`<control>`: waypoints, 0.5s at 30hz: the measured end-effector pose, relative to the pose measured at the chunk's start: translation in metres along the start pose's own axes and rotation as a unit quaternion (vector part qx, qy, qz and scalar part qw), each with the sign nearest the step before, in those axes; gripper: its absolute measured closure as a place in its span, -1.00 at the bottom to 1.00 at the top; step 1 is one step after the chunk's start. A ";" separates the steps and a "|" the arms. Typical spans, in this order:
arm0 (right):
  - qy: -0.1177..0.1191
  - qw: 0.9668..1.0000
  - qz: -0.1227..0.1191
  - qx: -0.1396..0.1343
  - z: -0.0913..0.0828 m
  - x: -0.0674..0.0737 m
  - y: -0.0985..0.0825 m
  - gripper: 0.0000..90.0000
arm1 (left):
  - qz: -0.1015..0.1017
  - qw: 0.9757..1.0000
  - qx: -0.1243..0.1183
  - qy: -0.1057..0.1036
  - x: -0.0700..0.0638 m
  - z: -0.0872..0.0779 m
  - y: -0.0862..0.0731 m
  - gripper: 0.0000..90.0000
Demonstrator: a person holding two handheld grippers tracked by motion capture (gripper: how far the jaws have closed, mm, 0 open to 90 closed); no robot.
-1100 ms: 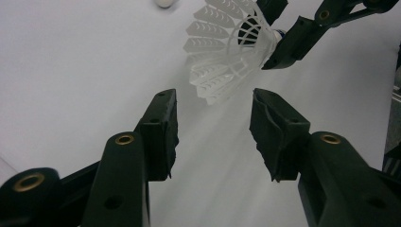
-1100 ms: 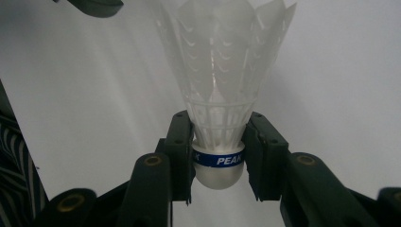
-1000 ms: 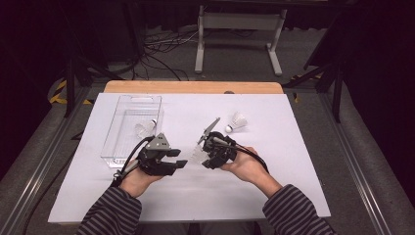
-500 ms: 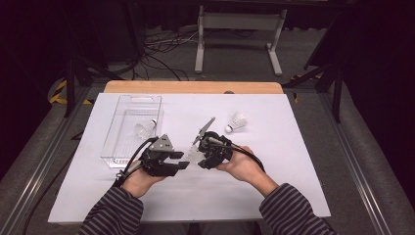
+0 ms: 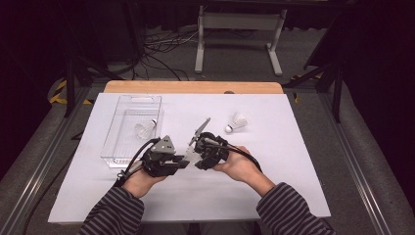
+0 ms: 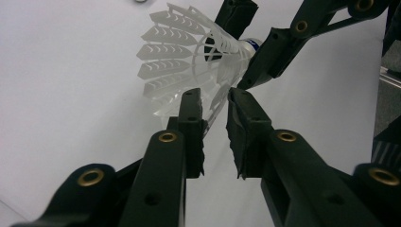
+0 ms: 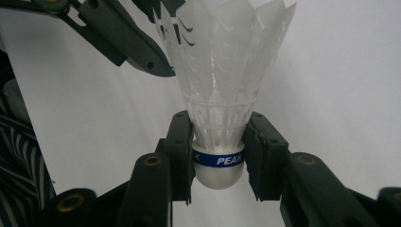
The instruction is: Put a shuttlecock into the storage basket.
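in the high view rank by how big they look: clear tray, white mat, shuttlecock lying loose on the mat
1. White mat, by far the largest.
2. Clear tray, long and narrow.
3. Loose shuttlecock, smallest; it looks about the same as the shuttlecock in the tray.

White plastic shuttlecock [image 7: 218,94] with a blue "PEAK" band, clamped by its cork base, skirt pointing away, just above the desk [image 5: 293,161].

Translucent plastic shuttlecock [image 7: 222,80], probably matt.
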State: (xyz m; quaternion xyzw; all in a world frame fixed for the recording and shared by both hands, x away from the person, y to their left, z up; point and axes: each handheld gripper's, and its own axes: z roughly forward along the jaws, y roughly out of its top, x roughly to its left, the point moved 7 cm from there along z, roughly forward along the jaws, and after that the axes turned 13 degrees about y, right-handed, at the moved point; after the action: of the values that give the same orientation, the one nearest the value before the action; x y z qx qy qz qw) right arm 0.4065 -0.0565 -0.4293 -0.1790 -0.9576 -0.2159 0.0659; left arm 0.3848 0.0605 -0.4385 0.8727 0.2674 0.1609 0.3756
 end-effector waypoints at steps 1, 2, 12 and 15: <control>0.000 1.000 0.001 0.000 0.000 0.000 0.000 0.46 | 0.001 1.000 0.001 0.000 0.000 0.000 0.000 0.74; 0.000 1.000 0.000 0.000 0.000 0.000 0.000 0.46 | 0.002 1.000 0.001 0.001 0.000 0.000 0.000 0.76; 0.003 1.000 -0.002 -0.001 0.000 -0.001 0.000 0.46 | 0.024 1.000 0.002 0.000 -0.002 0.000 0.000 0.98; 0.002 1.000 0.003 -0.001 0.000 -0.001 -0.001 0.45 | 0.031 1.000 0.002 0.002 -0.003 0.000 0.000 1.00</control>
State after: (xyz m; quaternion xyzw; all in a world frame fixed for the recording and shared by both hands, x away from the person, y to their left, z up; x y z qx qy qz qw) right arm 0.4069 -0.0578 -0.4303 -0.1812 -0.9568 -0.2169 0.0684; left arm 0.3820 0.0587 -0.4382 0.8809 0.2414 0.1738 0.3682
